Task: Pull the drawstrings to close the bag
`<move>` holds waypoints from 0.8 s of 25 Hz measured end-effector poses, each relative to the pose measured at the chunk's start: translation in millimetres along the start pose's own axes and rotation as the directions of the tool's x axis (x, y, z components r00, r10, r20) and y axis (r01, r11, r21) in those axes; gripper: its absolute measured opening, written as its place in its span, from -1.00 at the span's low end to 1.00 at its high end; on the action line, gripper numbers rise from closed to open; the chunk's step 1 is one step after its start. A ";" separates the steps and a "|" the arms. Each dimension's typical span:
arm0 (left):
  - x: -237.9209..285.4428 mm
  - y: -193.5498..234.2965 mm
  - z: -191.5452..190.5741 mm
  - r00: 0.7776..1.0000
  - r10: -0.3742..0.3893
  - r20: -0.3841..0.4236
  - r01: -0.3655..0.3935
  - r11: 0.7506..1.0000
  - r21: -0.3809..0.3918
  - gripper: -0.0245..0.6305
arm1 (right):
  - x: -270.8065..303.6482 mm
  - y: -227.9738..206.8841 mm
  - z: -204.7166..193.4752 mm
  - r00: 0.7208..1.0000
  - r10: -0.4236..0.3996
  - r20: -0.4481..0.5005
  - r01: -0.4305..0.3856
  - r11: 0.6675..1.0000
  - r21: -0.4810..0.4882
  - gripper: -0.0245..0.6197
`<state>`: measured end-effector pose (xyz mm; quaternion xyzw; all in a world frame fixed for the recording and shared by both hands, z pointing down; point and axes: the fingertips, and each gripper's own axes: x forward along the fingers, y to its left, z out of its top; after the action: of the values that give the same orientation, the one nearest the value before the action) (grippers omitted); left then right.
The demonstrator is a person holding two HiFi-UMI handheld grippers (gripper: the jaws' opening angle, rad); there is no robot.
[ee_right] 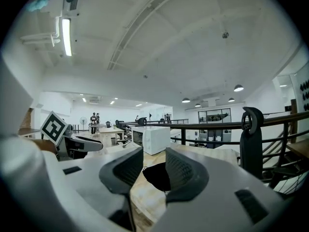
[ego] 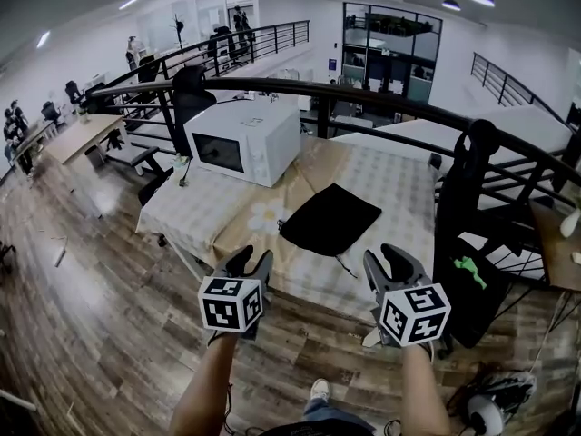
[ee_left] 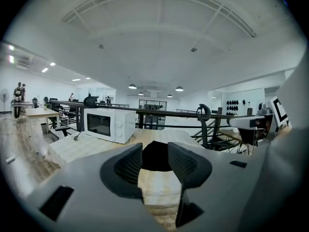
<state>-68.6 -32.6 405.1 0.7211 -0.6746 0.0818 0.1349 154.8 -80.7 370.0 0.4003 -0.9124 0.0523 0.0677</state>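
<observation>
Wood-plank flooring and a curved black railing (ego: 381, 96) surround a tabletop (ego: 399, 184) under a pale patterned cloth, with a white microwave (ego: 247, 139) at its far left. The black drawstring bag (ego: 329, 218) lies flat near the middle of the tabletop, and what looks like a thin cord (ego: 344, 264) trails from its near edge toward the person. The left tongs (ego: 251, 262) and the right tongs (ego: 388, 266) hang side by side over the near edge, both short of the bag and touching nothing. In each gripper view the jaws stand apart with only the cloth and the dark bag beyond showing in the gap, so neither is holding anything. The task looks to be at the approach step, with no drawstring taken up and the bag's mouth not yet drawn in. The next move calls for finding the two cord ends, which are thin and hard to make out against the cloth. Each pair of tongs must then come low enough to pinch a cord, not the fabric, before the pull. The second cord is not clearly visible from here, so the bag's edge may need probing first.
</observation>
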 end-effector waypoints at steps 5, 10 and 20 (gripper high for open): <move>38.3 4.9 7.2 1.000 0.016 -0.010 -0.016 1.000 0.001 -0.39 | 30.9 -29.8 0.0 1.000 0.007 -0.010 -0.006 1.000 0.015 -0.49; 72.1 3.7 13.4 1.000 0.018 -0.023 -0.018 1.000 0.005 -0.35 | 57.6 -53.9 1.8 1.000 0.017 -0.018 -0.016 1.000 0.016 -0.47; 102.6 8.0 26.2 0.999 0.036 -0.031 -0.036 0.999 0.017 -0.30 | 88.6 -78.4 9.0 0.999 0.042 -0.003 -0.042 0.998 0.039 -0.43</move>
<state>-70.4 -138.6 411.6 0.7085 -0.6847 0.1009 0.1380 152.5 -199.0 379.0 0.3820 -0.9193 0.0721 0.0608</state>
